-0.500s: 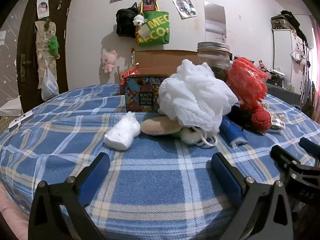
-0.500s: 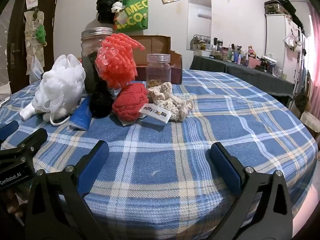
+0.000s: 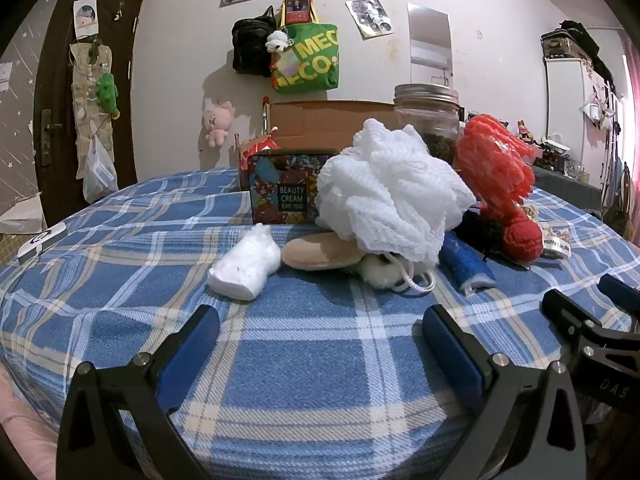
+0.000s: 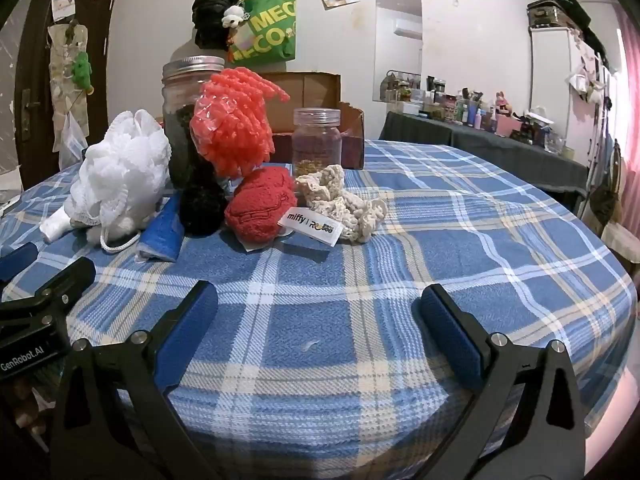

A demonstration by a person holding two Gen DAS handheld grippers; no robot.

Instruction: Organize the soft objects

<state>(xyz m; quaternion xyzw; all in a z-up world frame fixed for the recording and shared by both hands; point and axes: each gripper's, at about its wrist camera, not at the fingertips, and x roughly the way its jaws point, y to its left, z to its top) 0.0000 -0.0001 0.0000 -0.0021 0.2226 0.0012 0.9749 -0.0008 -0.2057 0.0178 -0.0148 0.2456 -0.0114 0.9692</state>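
1. Left tongs (image 3: 320, 334) are hanging released over the blue plaid blanket (image 3: 304, 364), blue pads spread wide, nothing lying between them.
2. Right tongs (image 4: 318, 312) are likewise hanging released over bare blanket, gripping nothing.
3. Landmark: the white mesh bath pouf (image 3: 390, 196). It is sitting in the middle of the soft-object cluster, well ahead of both tongs.
4. A tan pad (image 3: 320, 252) is lying partly tucked under the pouf's left edge; a white fluffy roll (image 3: 246, 266) is lying just left of that.
5. A blue cloth roll (image 3: 466, 264) is lying just right of the pouf.
6. Further right of the pouf, a coral mesh pouf (image 4: 232, 128) is resting above a black pom (image 4: 202, 208) and a red knitted piece (image 4: 260, 208).
7. A cream crocheted piece (image 4: 344, 202) is lying beyond the red one.
8. Behind the pouf, a metal-lidded glass jar (image 3: 428, 118) and a "BEAUTY CREAM" tin (image 3: 286, 188) are standing.
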